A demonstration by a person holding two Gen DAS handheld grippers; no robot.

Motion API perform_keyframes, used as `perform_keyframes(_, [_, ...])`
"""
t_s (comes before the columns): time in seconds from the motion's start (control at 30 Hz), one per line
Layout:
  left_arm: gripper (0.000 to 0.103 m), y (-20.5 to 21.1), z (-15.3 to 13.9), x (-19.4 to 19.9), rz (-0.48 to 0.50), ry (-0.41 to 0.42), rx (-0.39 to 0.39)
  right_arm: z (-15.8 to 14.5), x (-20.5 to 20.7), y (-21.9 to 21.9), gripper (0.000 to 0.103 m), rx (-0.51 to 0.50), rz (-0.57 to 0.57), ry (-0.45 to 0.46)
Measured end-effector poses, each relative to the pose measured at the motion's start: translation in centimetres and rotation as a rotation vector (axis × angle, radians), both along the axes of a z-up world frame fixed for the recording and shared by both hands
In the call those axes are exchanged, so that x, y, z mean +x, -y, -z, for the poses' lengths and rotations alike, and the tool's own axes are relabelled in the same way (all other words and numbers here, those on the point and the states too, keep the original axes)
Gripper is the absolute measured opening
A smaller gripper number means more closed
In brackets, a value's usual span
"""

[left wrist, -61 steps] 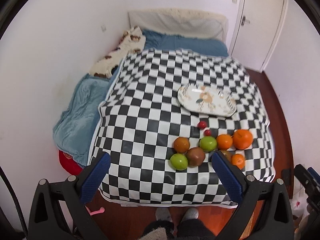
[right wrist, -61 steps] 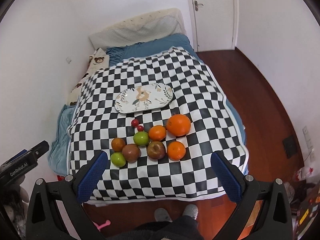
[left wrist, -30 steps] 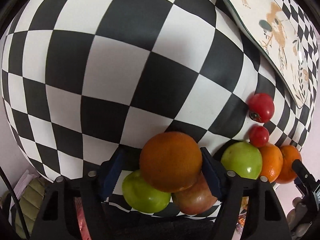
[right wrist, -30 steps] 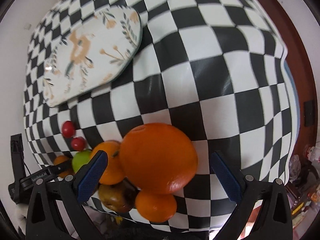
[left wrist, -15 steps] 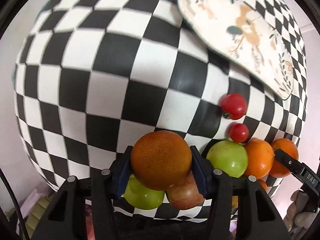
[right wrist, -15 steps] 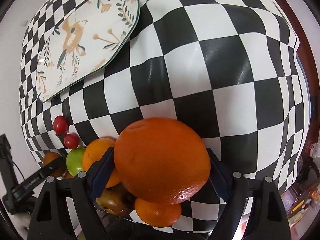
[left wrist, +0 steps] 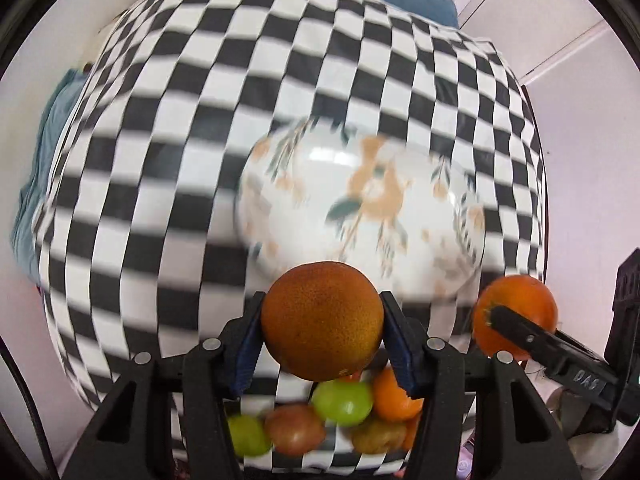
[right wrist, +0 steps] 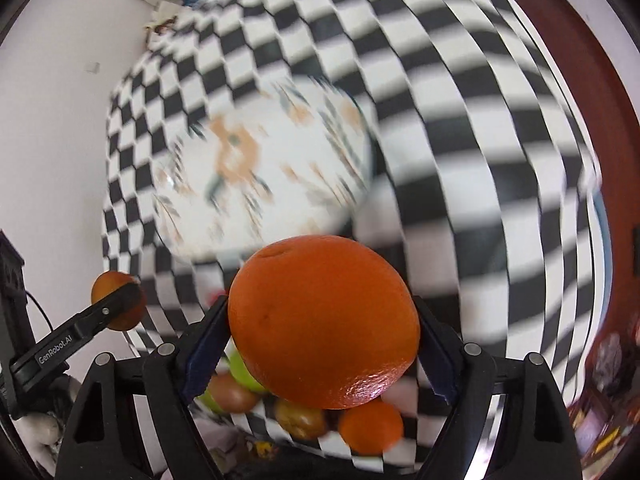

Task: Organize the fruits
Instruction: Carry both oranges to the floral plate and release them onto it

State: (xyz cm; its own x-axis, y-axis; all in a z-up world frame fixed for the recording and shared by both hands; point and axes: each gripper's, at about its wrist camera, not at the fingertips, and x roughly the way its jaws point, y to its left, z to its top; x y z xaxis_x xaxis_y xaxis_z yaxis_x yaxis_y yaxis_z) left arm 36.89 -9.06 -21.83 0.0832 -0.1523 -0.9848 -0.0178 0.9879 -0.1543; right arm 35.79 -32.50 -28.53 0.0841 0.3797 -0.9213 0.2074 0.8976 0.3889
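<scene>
Left tongs [left wrist: 322, 322]: clenched on brownish orange [left wrist: 322, 320], carried clear of the bed. Right tongs [right wrist: 322, 322]: clenched on large orange [right wrist: 324, 320]. Floral plate [left wrist: 304, 216], the landmark, lies directly ahead of both; left tongs appear nearer its rim.

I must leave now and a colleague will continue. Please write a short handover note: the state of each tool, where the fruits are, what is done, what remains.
Left tool: shut on a brownish orange, lifted off the cloth.
Right tool: shut on a large orange, also lifted.
Floral plate: ahead of both tools on the checkered cloth, no fruit on it.
Done: two fruits picked up.
Left: put both on the plate, then move the remaining fruits, still clustered on the cloth's near edge.
</scene>
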Motion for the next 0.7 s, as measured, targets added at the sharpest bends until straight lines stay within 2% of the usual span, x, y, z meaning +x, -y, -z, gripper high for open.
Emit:
perform_keyframes(0.07, [0.052, -0.5, 0.9, 2.0, 0.011, -0.014, 0.012, 0.2, 2.6, -0.4, 0.087, -0.034, -0.029, 0.004])
perform_keyframes(0.23, [0.052, 0.4, 4.7, 8.0, 0.016, -0.078, 0.018, 3.3, 8.8, -2.0, 0.087, -0.113, -0.062, -0.051])
perform_keyframes(0.5, [0.052, 0.3, 9.3, 10.4, 0.023, -0.174, 0.011, 5.8, 11.8, -2.9, 0.087, -0.154, -0.129, -0.101])
perform_keyframes(0.7, [0.053, -0.5, 10.4, 10.2, 0.028, -0.19, 0.017, 5.5, 12.8, -2.5, 0.088, -0.166, -0.17, -0.109])
